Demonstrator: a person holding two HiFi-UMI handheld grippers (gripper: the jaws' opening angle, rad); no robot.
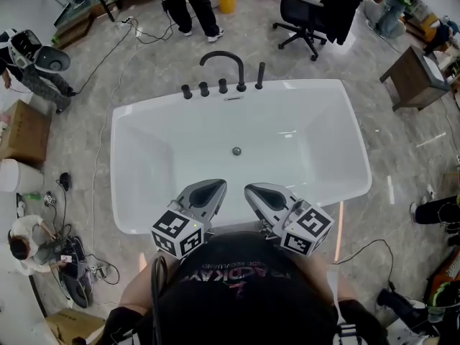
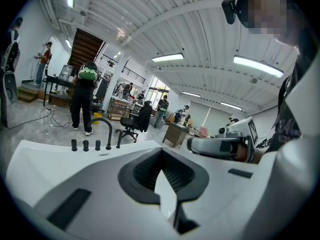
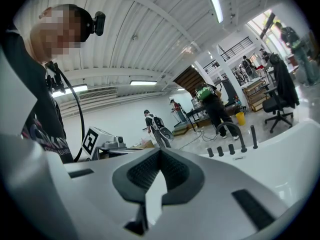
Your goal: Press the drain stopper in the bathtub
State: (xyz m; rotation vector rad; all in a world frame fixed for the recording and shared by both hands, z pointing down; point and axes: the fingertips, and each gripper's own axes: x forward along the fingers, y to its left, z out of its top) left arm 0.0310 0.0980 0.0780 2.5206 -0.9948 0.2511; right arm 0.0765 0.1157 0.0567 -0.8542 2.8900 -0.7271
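Status: left gripper (image 1: 218, 186) has its jaws together at the tips with nothing between them. I read that straight off the left gripper view. Only the white of the tub shows through the hollow behind the tips.

Right gripper (image 1: 251, 190) is the same, tips meeting and empty.

I see both grippers side by side and close together, over the near rim of the bathtub (image 1: 126, 135). Both point across the tub. Their marker cubes (image 1: 176, 233) sit at the rear, against the person's dark shirt (image 1: 241, 293).

Drain stopper (image 1: 236, 150) is a small round metal disc on the tub floor. It's ahead of both grippers, about in line with the gap between them. It's well apart from both, and neither touches it. I can't see it in either gripper view, since the jaw bodies cover that part of the tub.

Further ahead, on the far rim, are the black arched faucet (image 1: 224, 62) and a row of black knobs (image 1: 204, 89). To the right of the faucet stands a slim black upright post (image 1: 260, 75).

Beyond the tub I see a standing person (image 1: 191, 4), a yellow bucket (image 1: 227, 1) and a black office chair (image 1: 307, 19). Off to the left gripper's side is a cardboard box (image 1: 24, 131) on the floor. Off to the right gripper's side is a wooden cabinet (image 1: 415, 79).
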